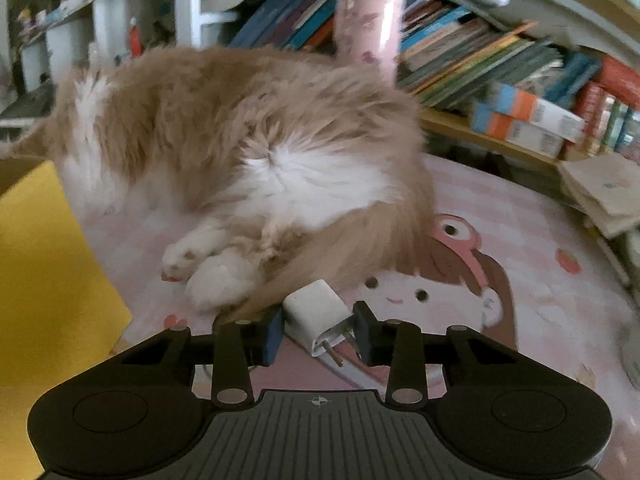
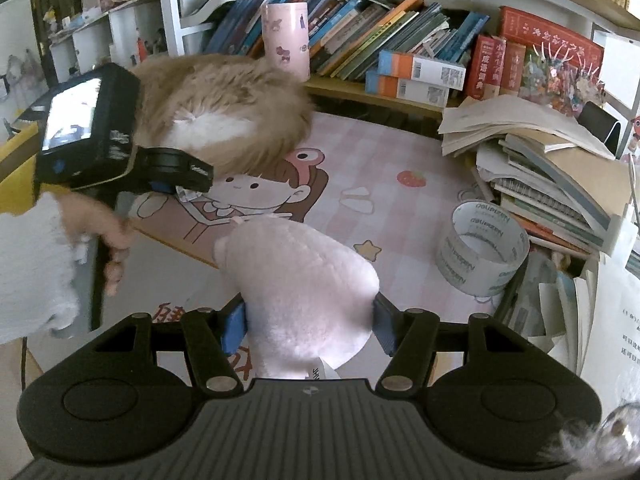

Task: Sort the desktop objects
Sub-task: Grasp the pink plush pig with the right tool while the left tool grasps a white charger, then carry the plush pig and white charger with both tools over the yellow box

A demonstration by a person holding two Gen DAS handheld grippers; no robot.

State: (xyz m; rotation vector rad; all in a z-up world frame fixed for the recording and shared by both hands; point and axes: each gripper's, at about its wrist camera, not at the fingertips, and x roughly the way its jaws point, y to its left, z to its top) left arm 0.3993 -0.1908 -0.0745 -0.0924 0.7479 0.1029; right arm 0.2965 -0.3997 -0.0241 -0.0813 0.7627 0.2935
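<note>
Legible text: tape roll only; the rest is partial.
Tape roll (image 2: pixel 482 250), right wrist view: "Nazdaq" or similar repeated around the band, printed upside down and mirrored in places; exact spelling uncertain. Red books (image 2: pixel 496 66) on the shelf: yellow Chinese characters on the spines, too small to read. Paper sheet (image 2: pixel 628 332) at the right edge: printed Chinese lines, cut off. Red characters on the surface (image 2: pixel 168 314) below the mat, partly hidden. Left wrist view: nothing readable.
</note>
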